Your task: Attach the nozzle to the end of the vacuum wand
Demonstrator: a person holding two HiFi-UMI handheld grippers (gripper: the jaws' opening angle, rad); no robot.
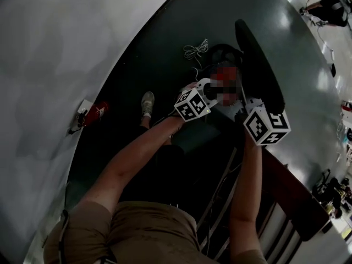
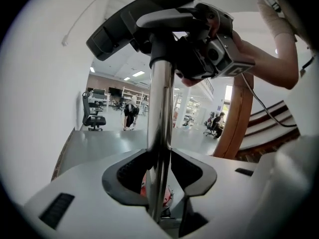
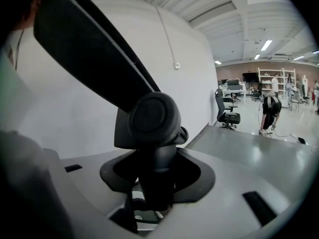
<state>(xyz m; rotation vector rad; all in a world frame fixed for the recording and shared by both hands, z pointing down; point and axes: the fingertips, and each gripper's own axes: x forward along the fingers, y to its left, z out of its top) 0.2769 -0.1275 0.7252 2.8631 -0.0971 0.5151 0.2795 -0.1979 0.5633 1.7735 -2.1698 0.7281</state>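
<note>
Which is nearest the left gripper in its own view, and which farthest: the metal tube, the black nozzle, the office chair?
1. Metal tube: clamped between the jaws, centre.
2. Black nozzle: at the tube's far end, top.
3. Office chair: far across the hall, left.

Right gripper point(image 3: 157, 183), lower centre: jaws clamped on the neck of the black nozzle point(image 3: 152, 118). Nozzle head runs to upper left. White wall point(image 3: 192, 68) behind; chair point(image 3: 227, 114) at right.
</note>
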